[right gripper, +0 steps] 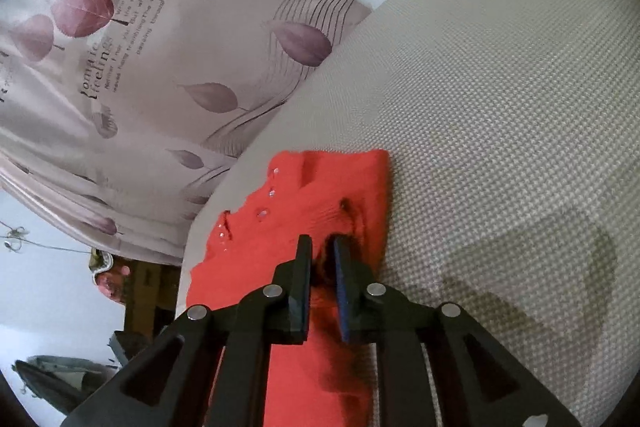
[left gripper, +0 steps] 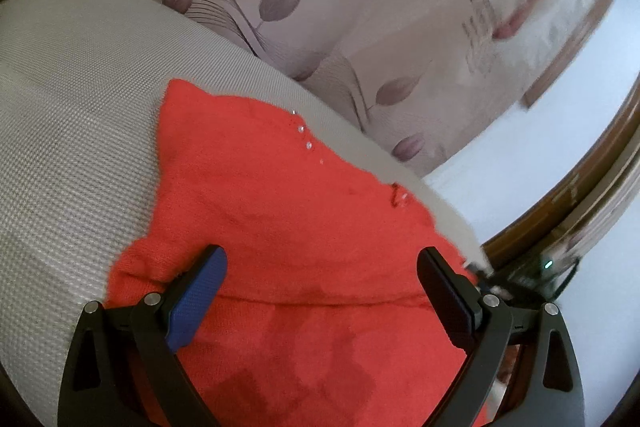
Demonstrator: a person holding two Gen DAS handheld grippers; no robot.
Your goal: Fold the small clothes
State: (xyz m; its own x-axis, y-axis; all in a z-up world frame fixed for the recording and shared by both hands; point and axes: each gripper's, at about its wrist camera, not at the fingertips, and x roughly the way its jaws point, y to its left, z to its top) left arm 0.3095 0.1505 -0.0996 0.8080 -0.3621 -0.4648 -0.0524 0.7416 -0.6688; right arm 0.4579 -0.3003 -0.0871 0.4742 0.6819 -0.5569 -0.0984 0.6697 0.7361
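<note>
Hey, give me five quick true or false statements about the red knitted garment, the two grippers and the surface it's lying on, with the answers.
1. The red knitted garment lies on a grey woven cushion. True.
2. The left gripper is clamped shut on the garment. False: its jaws stand wide apart over the fabric.
3. The right gripper has its jaws nearly together with red fabric pinched between them. True.
4. The garment carries small clear beads along one edge. True.
5. The curtain behind the cushion is plain blue. False: it is pale pinkish with a leaf print and some lettering.
</note>
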